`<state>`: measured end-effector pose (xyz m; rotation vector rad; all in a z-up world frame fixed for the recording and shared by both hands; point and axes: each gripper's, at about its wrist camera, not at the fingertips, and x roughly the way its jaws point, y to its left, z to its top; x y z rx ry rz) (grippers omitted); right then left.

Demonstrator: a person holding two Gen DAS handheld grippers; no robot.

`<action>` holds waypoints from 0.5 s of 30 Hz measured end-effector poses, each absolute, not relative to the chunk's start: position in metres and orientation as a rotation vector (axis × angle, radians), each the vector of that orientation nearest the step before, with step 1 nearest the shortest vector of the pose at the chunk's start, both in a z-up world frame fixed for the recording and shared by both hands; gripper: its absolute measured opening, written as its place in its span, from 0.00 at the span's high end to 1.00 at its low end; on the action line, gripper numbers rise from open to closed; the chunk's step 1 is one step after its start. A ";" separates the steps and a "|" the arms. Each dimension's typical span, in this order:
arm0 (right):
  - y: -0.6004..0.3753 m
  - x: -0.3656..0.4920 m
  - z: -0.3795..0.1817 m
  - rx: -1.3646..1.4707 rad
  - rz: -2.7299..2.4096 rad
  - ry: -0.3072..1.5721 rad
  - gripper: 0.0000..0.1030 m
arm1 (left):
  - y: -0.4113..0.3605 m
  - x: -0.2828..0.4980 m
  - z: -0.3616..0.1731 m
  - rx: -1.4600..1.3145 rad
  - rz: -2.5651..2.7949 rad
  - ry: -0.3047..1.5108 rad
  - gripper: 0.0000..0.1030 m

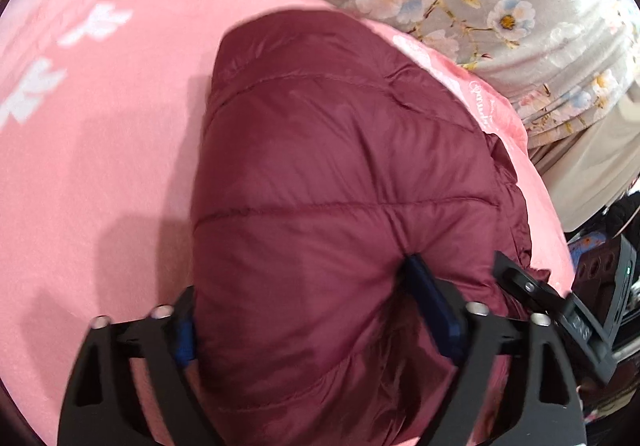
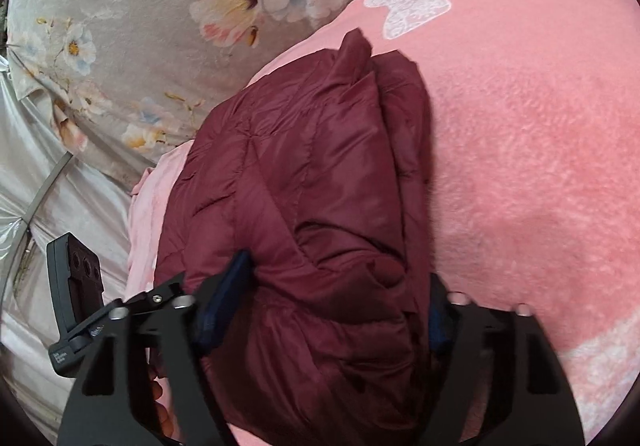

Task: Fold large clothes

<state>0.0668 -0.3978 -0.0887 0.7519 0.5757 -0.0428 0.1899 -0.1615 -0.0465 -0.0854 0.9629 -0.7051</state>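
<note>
On fleecy pink blanket (image 1: 100, 165), puffy quilted maroon jacket (image 1: 340, 165), both grippers' fingers (image 1: 434, 310) pinching its bulging folds.

The maroon jacket (image 1: 340, 173) bulges over both grippers' inner pads, hiding them. Its near end runs off each picture's bottom edge.

No legible text (blanket (image 2: 520, 165) script blurred)

Left wrist view looking down along its fingers, very near the maroon puffer jacket (image 1: 344, 173), right wrist view likewise from the opposite side, both sharing jacket (image 2: 304, 205), pink blanket (image 1: 100, 145), floral sheet (image 2: 140, 25)
</note>
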 end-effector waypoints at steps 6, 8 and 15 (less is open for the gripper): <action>-0.377 0.066 -0.050 0.650 -0.080 0.535 0.82 | -0.151 0.180 -0.003 -0.017 -0.769 0.820 0.67; -0.365 0.071 -0.033 0.591 -0.090 0.514 0.84 | -0.149 0.175 0.014 0.034 -0.759 0.751 0.70; -0.315 0.095 0.030 0.393 -0.084 0.400 0.85 | -0.115 0.177 0.071 0.098 -0.731 0.550 0.70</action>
